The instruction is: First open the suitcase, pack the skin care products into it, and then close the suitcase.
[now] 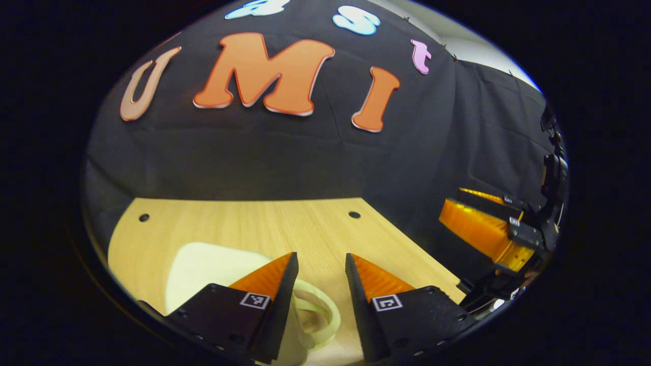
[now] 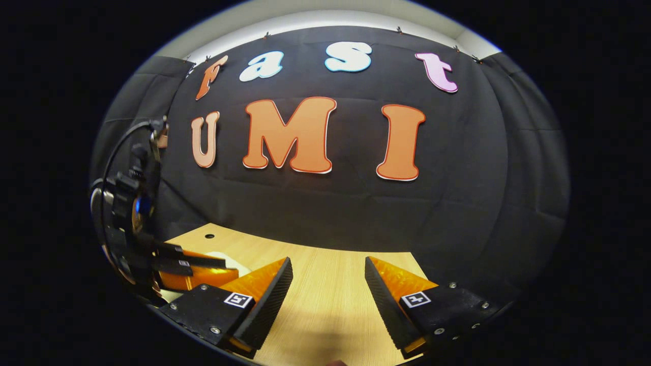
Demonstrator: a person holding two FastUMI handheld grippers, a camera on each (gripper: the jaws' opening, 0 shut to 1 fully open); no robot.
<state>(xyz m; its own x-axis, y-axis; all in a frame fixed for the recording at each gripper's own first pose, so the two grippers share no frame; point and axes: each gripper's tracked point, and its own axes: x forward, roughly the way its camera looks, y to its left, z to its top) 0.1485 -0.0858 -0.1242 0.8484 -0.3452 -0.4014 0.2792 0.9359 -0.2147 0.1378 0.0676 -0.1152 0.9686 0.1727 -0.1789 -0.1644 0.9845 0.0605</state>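
Note:
A pale cream suitcase (image 1: 203, 269) lies on the wooden table (image 1: 244, 218), low and left in the left gripper view. Its loop handle (image 1: 320, 310) curves out between and below my left gripper's fingers. My left gripper (image 1: 321, 256) is open and hovers just above that handle, holding nothing. In the right gripper view my right gripper (image 2: 328, 260) is open over bare table (image 2: 330, 305), with nothing between its fingers. The left gripper (image 2: 203, 269) appears there at the far left, with a sliver of the suitcase (image 2: 224, 256) behind it. No skin care products are in sight.
The right gripper (image 1: 483, 229) hangs off the table's right edge in the left gripper view. Two small round holes (image 1: 354, 214) mark the tabletop near the back. The black cloth wall stands close behind the table.

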